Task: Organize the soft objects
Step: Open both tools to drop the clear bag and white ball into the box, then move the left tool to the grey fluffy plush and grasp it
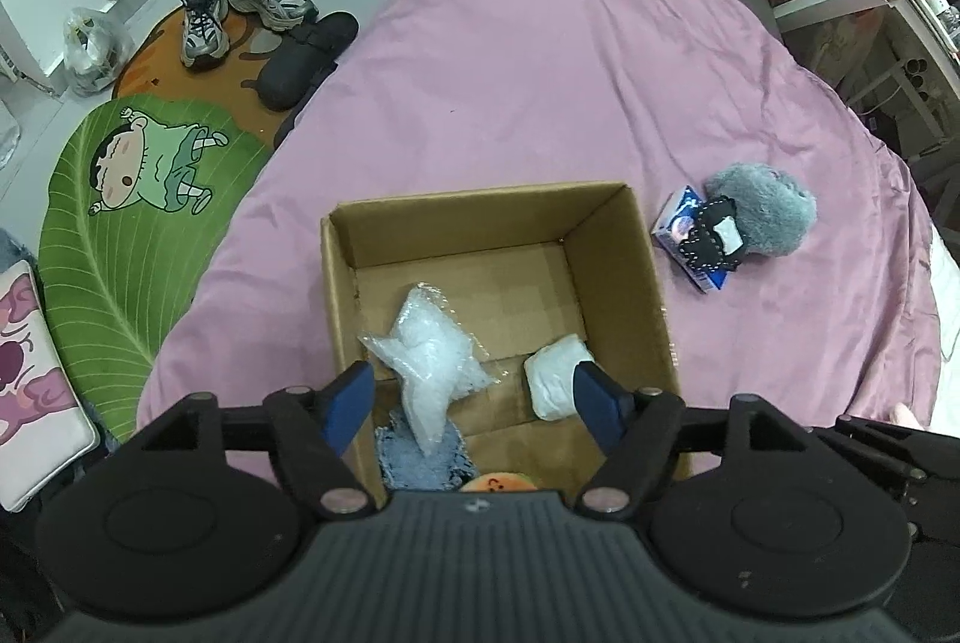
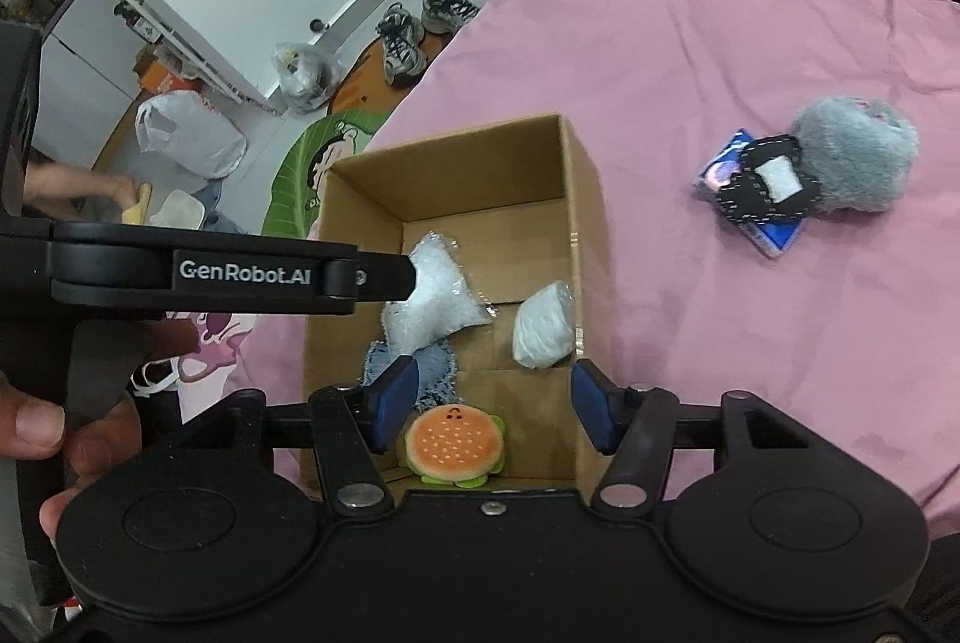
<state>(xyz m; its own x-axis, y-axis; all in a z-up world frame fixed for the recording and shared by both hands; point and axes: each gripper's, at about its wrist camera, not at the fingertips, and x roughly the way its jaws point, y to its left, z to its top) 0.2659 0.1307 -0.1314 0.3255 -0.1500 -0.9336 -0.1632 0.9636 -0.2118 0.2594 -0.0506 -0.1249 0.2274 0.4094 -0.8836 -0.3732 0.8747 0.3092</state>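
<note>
We count four soft things inside the open brown cardboard box (image 2: 456, 199) on the pink bed (image 2: 720, 42): two clear plastic bags of white filling (image 2: 429, 301), one frayed blue denim patch (image 2: 435, 370) half hidden beneath one bag, and one orange plush burger (image 2: 454, 443). Our left hand-held gripper (image 1: 471, 397) and right hand-held gripper (image 2: 493, 403) hover spread wide, empty. One fluffy grey plush (image 2: 852, 156) lies outside, partly over a blue packet (image 2: 774, 232) we cannot identify.

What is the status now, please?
Both hand-held grippers open, empty, above cardboard box. Four soft items inside. Grey plush waits on bed. Nothing blocking.
</note>
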